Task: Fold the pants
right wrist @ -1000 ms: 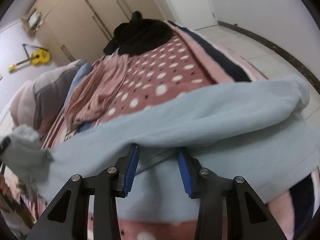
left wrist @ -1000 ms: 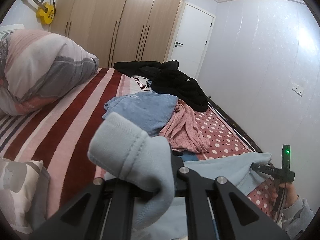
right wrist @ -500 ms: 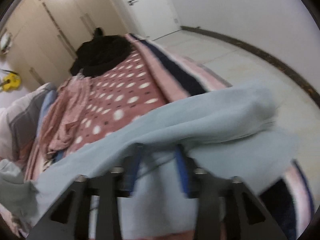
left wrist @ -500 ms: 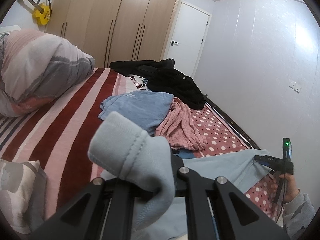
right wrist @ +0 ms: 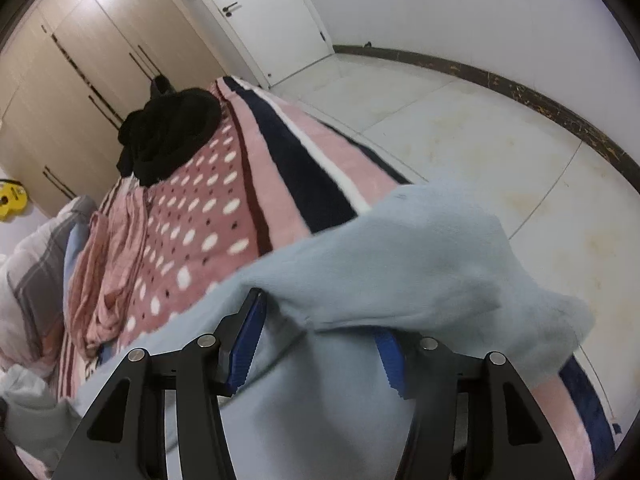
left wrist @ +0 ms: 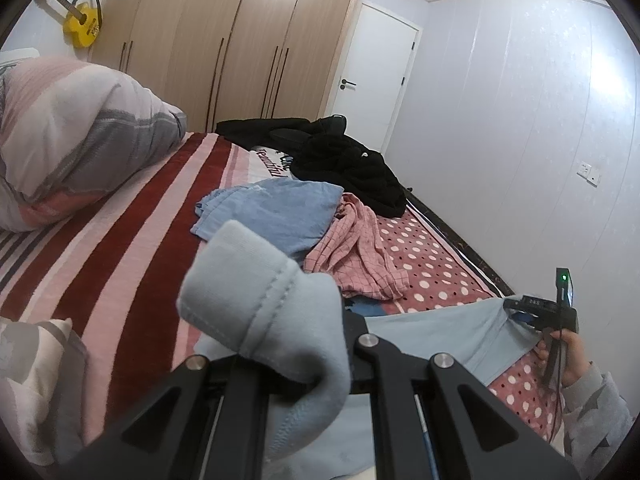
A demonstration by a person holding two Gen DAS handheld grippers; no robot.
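Note:
The light blue pants (left wrist: pixel 436 332) stretch across the near end of the bed between both grippers. My left gripper (left wrist: pixel 296 364) is shut on one end of the pants, a thick hemmed fold (left wrist: pixel 256 292) bulging over its fingers. My right gripper (right wrist: pixel 320 344) holds the other end; the cloth (right wrist: pixel 420 264) drapes over its blue pads (right wrist: pixel 248 344), which stand apart with fabric between them. The right gripper also shows in the left wrist view (left wrist: pixel 540 312) at the bed's right edge, held in a hand.
On the bed lie a blue garment (left wrist: pixel 276 208), a pink checked garment (left wrist: pixel 356 252) and a black pile (left wrist: pixel 344 164). A striped pillow (left wrist: pixel 72 136) sits at the left. The bed's right edge drops to a tiled floor (right wrist: pixel 480 128). Wardrobes (left wrist: pixel 224 40) stand behind.
My right gripper has swung outward toward the bed's edge and floor, carrying its end of the pants; the cloth is pulled straighter. The left gripper has barely moved.

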